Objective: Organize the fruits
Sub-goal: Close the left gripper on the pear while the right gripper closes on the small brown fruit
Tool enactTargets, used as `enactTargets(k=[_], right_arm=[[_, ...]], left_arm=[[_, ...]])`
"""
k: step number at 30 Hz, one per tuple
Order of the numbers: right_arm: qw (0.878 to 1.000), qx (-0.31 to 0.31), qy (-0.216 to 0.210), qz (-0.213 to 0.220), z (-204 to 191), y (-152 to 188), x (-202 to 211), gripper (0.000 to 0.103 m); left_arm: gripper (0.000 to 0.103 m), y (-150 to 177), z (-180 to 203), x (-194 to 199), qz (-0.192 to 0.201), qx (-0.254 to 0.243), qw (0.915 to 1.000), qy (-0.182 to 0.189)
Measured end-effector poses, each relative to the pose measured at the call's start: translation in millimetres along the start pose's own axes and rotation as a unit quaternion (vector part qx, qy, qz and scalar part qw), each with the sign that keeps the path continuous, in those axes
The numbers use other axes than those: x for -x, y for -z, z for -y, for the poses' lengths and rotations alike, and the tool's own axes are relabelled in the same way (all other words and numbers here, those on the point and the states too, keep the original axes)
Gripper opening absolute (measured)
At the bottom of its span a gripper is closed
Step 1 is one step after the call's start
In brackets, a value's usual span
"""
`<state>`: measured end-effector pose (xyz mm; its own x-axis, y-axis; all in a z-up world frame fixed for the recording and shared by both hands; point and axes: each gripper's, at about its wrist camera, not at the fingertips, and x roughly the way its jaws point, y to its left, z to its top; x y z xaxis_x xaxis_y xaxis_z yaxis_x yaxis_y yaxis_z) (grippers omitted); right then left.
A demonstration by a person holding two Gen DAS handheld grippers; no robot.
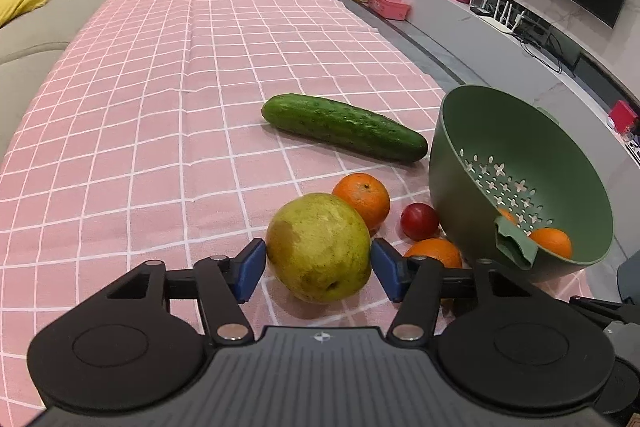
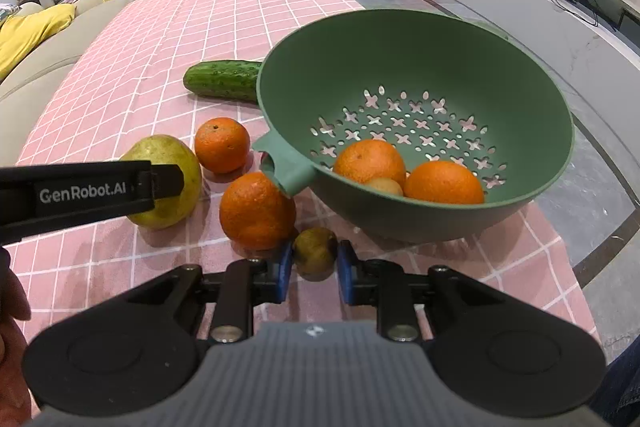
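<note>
A green colander (image 1: 500, 131) (image 2: 400, 67) stands at the table's right edge with two oranges (image 2: 370, 161) (image 2: 444, 183) and a small brown fruit (image 2: 385, 186) inside. My left gripper (image 1: 318, 265) is shut on a yellow-green pear (image 1: 318, 247) (image 2: 164, 155) that rests on the cloth. My right gripper (image 2: 314, 263) is shut on a small brown-green kiwi (image 2: 315, 253) in front of the colander. Loose on the cloth lie two oranges (image 1: 362, 199) (image 2: 256, 211), a red plum (image 1: 419, 221) and a cucumber (image 1: 344, 126) (image 2: 222, 79).
The table has a pink checked cloth (image 1: 160, 107) (image 2: 120, 259). A beige sofa (image 1: 40, 27) with a yellow cushion runs along the left. The floor and a TV cabinet (image 1: 520, 39) lie to the right, just past the colander.
</note>
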<state>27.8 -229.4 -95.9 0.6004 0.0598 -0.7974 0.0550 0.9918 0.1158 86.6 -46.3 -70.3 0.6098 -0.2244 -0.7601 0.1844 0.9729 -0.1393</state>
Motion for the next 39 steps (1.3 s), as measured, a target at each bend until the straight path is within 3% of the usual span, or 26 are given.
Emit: enactTargets(k=[19, 29, 32, 39], right_arm=[[1.0, -0.007, -0.008, -0.011, 3.2, -1.7, 0.8, 0.02], [1.0, -0.011, -0.01, -0.015, 2.5, -0.3, 2.4, 0.02], [1.0, -0.009, -0.01, -0.016, 2.4, -0.4, 2.5, 0.02], [1.0, -0.009, -0.01, -0.019, 2.8, -1.6, 2.1, 0.02]], left_arm=[[0.064, 18.0, -11.0, 22.3, 0.003, -0.007, 0.9995, 0.031], [0.064, 33.3, -12.3, 35.3, -0.007, -0.037, 0.9988, 0.033], [0.066, 29.6, -10.6, 32.7, -0.004, -0.029, 0.9992, 0.027], [0.08, 17.0, 3.5, 19.4, -0.01, -0.049, 0.9988, -0.001]])
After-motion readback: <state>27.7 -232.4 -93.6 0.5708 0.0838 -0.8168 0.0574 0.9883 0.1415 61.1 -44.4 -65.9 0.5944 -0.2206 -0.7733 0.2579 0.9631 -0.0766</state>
